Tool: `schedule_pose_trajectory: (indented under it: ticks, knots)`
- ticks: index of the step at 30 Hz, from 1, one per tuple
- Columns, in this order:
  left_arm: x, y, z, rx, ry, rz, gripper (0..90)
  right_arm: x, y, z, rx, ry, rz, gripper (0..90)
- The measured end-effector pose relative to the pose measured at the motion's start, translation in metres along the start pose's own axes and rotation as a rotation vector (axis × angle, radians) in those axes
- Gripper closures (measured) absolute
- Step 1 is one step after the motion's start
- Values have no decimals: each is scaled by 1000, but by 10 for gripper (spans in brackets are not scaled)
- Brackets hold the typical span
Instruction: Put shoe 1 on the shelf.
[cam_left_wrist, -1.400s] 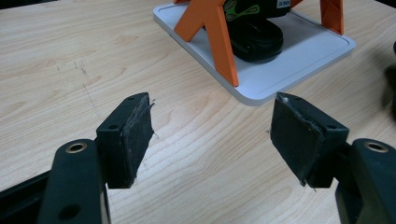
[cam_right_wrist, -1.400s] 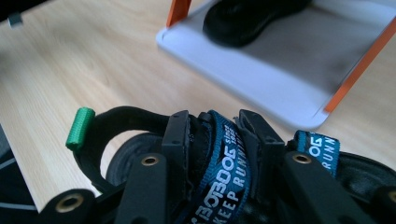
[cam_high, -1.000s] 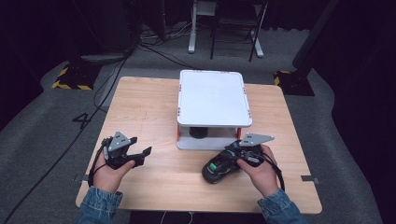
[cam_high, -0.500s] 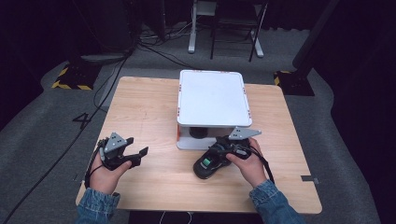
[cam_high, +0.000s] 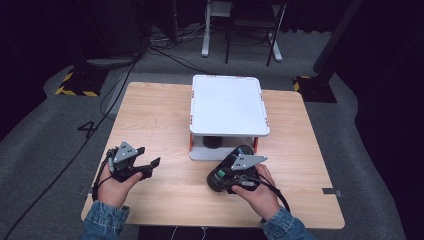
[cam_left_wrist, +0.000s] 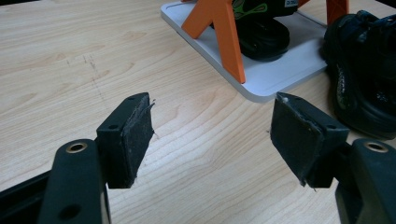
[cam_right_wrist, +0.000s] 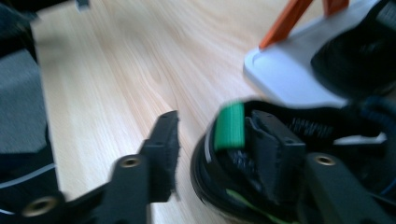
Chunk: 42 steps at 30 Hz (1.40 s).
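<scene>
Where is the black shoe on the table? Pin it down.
In the high view, the black shoe lies on the table, front right of centre, before the white rack, at the right gripper.

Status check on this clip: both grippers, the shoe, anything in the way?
Left gripper open, empty, over bare table. Right gripper straddling the black shoe's heel rim, one jaw inside. White rack close ahead, second shoe beneath.

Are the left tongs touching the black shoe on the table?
Apart. The left gripper view shows the open left tongs over bare wood, the black shoe lying beyond the right-hand jaw.
</scene>
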<state>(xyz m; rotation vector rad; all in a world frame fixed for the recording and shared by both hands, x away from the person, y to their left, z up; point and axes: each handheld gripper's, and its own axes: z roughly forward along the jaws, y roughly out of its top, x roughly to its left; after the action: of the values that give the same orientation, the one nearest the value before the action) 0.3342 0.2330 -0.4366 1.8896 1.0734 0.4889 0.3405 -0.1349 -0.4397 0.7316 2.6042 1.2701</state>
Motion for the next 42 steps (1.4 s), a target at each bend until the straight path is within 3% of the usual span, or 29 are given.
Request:
schedule_pose_trajectory:
  ticks: [3, 4, 11, 14, 16, 19, 21, 24, 26, 27, 29, 31, 35, 38, 39, 40, 42]
  knots:
    - [0, 0, 1, 0, -1, -3, 304, -1, -2, 3, 30, -6, -35, 774]
    - [1, 0, 2, 2, 0, -4, 304, -2, -2, 2, 31, -1, -43, 785]
    - [1, 3, 6, 0, -8, -1, 304, -12, 1, -25, 88, 43, -84, 793]
    - [-1, 5, 10, 5, -20, 9, 303, -16, -2, -47, 95, 34, -81, 770]
    - [-2, 6, 12, 9, -28, 11, 303, -18, -5, -62, 66, 38, -63, 809]
    - [-3, 8, 14, 3, -32, 15, 302, -17, -12, -78, 91, -15, -68, 838]
    - [-4, 9, 16, 8, -35, 15, 302, -19, -20, -80, 122, -9, -56, 844]
    - [-5, 10, 18, 10, -40, 26, 302, -23, -30, -78, 124, -19, -11, 782]
    - [-6, 10, 19, 9, -43, 24, 301, -21, -32, -79, 90, -27, 30, 667]
    - [-5, 10, 19, 10, -41, 25, 301, -19, -32, -81, 58, -43, 64, 557]
    - [-4, 10, 19, 9, -40, 19, 302, -15, -36, -81, -36, -144, 148, 265]
    - [-3, 10, 20, 11, -38, 20, 302, -11, -41, -76, -60, -184, 197, 151]
    - [-6, 10, 22, 14, -48, 22, 302, -3, -49, -55, -59, -152, 241, 161]
    - [-7, 10, 21, 14, -49, 22, 301, -1, -50, -44, -42, -202, 278, 157]
    - [-6, 10, 21, 14, -47, 26, 301, 0, -51, -41, -48, -213, 271, 154]
    - [-6, 10, 21, 12, -46, 23, 301, -1, -52, -40, -53, -210, 251, 170]
    - [-5, 9, 21, 15, -45, 19, 301, -2, -54, -40, -71, -215, 267, 211]
